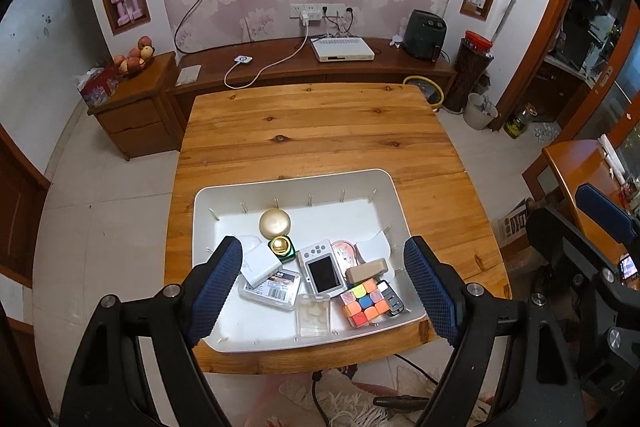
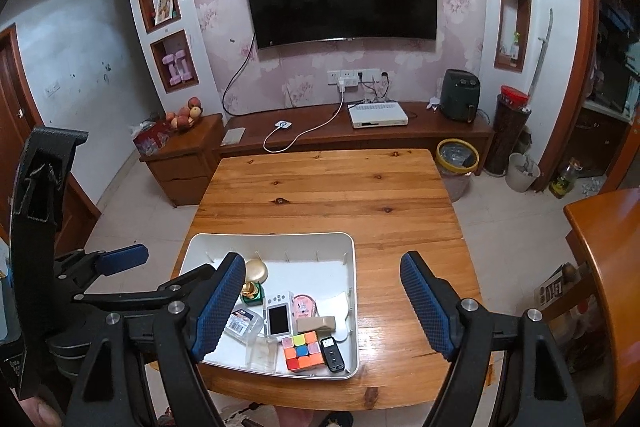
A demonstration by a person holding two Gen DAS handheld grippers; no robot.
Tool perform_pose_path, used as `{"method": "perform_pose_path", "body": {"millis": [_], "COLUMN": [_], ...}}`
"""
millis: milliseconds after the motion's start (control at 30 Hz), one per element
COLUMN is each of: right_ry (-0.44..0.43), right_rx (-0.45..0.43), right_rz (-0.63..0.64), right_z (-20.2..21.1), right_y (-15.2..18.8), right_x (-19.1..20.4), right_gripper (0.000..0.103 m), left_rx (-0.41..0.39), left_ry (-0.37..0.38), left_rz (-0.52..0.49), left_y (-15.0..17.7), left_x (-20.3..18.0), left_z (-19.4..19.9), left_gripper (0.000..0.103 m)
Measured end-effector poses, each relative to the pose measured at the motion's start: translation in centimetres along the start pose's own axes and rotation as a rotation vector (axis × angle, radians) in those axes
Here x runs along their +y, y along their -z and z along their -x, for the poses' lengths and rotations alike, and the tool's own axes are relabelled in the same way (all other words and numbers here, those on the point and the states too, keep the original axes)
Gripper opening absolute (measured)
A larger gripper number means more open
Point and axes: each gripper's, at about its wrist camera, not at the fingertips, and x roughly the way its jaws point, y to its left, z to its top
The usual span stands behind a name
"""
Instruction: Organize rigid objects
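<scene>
A white tray [image 1: 380,183] sits on the near part of a wooden table [image 1: 312,131]. It holds a colourful puzzle cube [image 1: 364,301], a white handheld console [image 1: 322,269], a gold round compact [image 1: 274,223], a green-and-gold bottle [image 1: 282,249], a white box [image 1: 258,263], a barcode case [image 1: 272,291], a clear box [image 1: 313,315], a tan block [image 1: 366,269] and a black key fob [image 1: 390,297]. My left gripper [image 1: 324,291] hangs open above the tray. My right gripper [image 2: 322,305] is open above the tray's [image 2: 352,267] right edge, near the cube [image 2: 304,351].
The far half of the table [image 2: 332,187] is bare wood. A TV stand with a white set-top box [image 2: 378,115] runs along the back wall. A yellow-rimmed bin [image 2: 456,163] stands at the table's far right. Another wooden table [image 2: 608,251] is at right.
</scene>
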Motion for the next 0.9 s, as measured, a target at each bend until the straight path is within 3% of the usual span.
{"method": "perform_pose_path", "body": {"millis": [900], "right_ry": [0.038], "right_rx": [-0.016], "right_rz": [0.014], "right_z": [0.7], "right_y": [0.0], "right_x": [-0.1], "right_gripper": [0.081], "left_rx": [-0.052], "left_ry": [-0.038], "left_rz": [0.0], "left_y": [0.2], "left_x": [-0.5], "left_z": [1.2], "left_gripper": [0.085]}}
